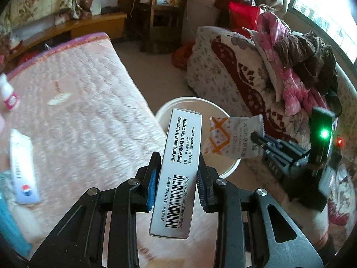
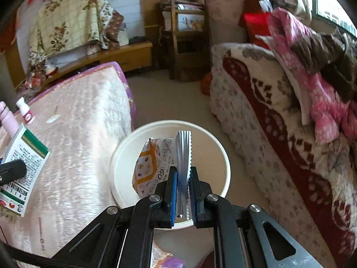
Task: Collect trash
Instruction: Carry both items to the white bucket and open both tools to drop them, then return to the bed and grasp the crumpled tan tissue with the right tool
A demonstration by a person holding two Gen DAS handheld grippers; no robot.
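My left gripper [image 1: 177, 176] is shut on a grey medicine box [image 1: 177, 169] with a barcode, held at the near edge of a white bucket [image 1: 229, 167] on the floor. The box also shows in the right wrist view [image 2: 24, 167], with a green and white face. My right gripper [image 2: 183, 185] is shut on the crimped edge of an orange and white snack packet [image 2: 154, 165], held above the open white bucket [image 2: 214, 138]. The packet [image 1: 232, 136] and right gripper [image 1: 258, 139] show in the left wrist view, over the bucket's right side.
A pink quilted bed [image 1: 73, 111] lies to the left, with a small white and pink bottle [image 1: 7, 96], a white tube [image 1: 24, 167] and a pink object [image 2: 9, 120] on it. A patterned sofa [image 2: 279, 134] piled with clothes stands right. A wooden shelf [image 2: 185, 35] stands at the back.
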